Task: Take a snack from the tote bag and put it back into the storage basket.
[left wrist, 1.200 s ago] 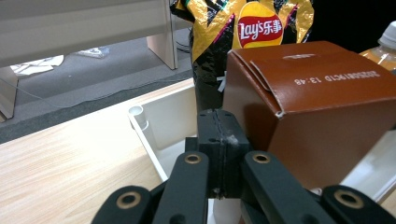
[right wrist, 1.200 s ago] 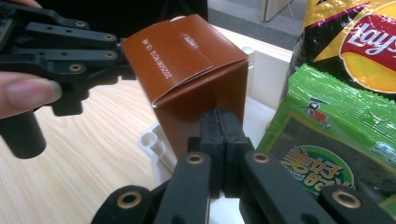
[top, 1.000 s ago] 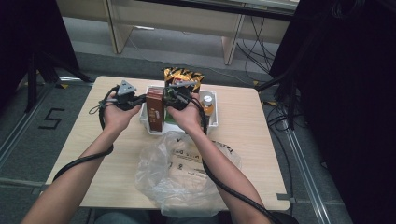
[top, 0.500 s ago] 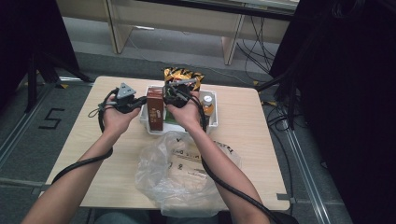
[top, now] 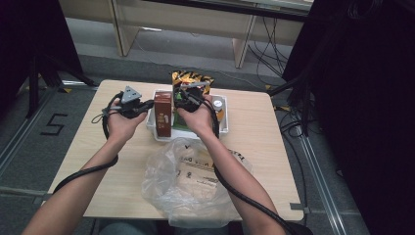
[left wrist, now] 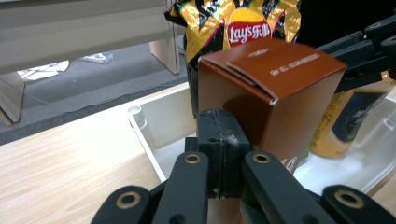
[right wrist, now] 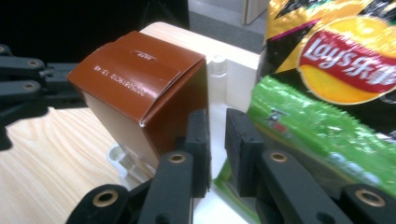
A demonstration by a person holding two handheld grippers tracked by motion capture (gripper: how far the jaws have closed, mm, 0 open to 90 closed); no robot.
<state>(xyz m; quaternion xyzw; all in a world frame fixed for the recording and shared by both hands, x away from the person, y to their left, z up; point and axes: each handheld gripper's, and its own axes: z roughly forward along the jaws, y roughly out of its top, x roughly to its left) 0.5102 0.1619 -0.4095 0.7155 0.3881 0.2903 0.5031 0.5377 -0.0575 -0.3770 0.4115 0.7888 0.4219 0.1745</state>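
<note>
Parting just now with nothing between its jaws, the right hand-held gripper point(right wrist: 217, 140) flanks the tilted brown carton point(top: 163, 115) at the white tray's point(top: 223, 128) left edge, opposite the left hand-held gripper point(left wrist: 223, 140), pressed together.

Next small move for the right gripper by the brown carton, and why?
Probably open the right gripper wider and shift it onto the brown carton. Its jaws have just been opening, with only a narrow empty gap between them, and the carton stands tilted beside them in the white bin, too wide for that gap. The left gripper is shut, holding nothing.
</note>
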